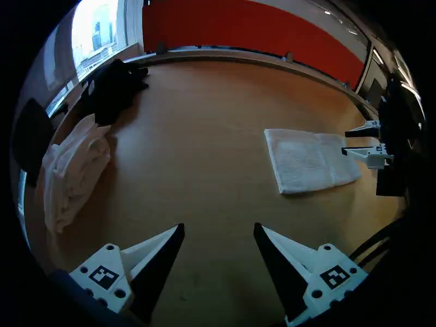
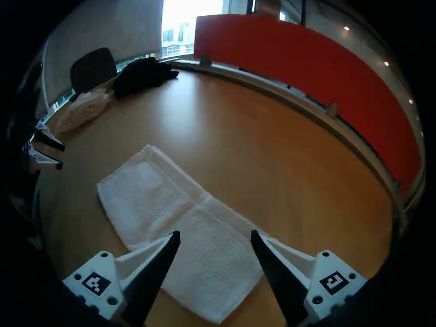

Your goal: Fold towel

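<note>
Our right gripper (image 2: pixel 215 233) gapes wide over the folded white towel (image 2: pixel 158 207); our left gripper (image 1: pixel 218 225), equally wide, hangs well apart.

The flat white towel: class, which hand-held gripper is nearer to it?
Right. The right hand-held gripper hangs over the towel at its near end; the left hand-held gripper is over bare table, away from it.

One table (image 1: pixel 207 136) carries one white towel (image 2: pixel 163 212), one heap of white cloth (image 1: pixel 73 169) at left and one black bundle (image 1: pixel 114 87) upper left. Two claws: left claw (image 1: pixel 218 224), right claw (image 2: pixel 215 232). One chair (image 2: pixel 92 68).
</note>
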